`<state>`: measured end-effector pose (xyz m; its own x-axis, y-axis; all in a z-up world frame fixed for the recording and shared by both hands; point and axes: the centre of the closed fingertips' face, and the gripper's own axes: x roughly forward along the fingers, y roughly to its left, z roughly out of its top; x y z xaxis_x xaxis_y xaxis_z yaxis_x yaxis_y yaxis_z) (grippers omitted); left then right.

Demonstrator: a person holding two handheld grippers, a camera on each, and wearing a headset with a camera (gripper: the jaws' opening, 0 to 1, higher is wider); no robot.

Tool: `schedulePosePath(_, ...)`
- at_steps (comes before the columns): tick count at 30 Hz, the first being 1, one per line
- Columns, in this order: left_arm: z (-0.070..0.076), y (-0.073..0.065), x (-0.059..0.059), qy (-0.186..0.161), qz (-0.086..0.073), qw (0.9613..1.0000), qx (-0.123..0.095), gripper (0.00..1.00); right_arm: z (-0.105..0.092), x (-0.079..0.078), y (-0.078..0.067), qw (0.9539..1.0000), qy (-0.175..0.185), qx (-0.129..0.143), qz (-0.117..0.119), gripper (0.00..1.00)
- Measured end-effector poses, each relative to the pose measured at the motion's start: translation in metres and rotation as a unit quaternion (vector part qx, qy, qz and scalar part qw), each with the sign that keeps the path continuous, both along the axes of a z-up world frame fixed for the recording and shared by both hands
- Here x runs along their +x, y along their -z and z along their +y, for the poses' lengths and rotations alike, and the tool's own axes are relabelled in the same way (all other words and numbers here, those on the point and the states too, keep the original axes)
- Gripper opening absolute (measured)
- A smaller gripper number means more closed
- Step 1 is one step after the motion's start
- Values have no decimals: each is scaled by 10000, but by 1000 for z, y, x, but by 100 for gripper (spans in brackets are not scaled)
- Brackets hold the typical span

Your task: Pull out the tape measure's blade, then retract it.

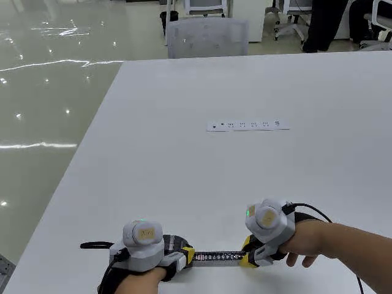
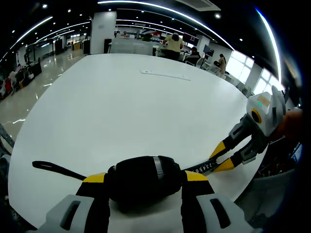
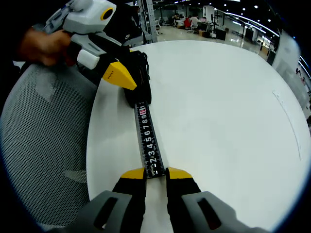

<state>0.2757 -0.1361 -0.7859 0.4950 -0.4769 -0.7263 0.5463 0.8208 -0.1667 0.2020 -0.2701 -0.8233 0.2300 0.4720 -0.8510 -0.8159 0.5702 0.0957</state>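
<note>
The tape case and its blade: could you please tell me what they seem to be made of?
The case looks like matte black plastic or rubber, with dull highlights. The blade is probably thin painted metal: dark, white printed numerals, lying flat and straight.

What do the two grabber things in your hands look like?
Both are chunky and light grey with rounded tops. The left gripper and the right gripper each have a tan square patch on top, a tiny green light, and jaws tipped in bright yellow. A black cable runs back from the right one.
</note>
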Motion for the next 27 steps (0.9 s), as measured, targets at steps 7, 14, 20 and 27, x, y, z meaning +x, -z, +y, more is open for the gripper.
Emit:
schedulePosePath(7,0,0,0,-7,4,10000,-5,55,5,2,0,10000,-22,-7,-72,14)
schedulePosePath(14,0,0,0,1,-6,10000,-2,55,10,4,0,10000,-56,-22,-69,14)
schedulePosePath(20,0,0,1,-9,0,10000,-18,55,13,6,0,9999,-92,-20,-108,14)
schedulePosePath(27,1,0,1,-7,4,10000,-19,55,20,8,-1,9998,-127,21,-158,14)
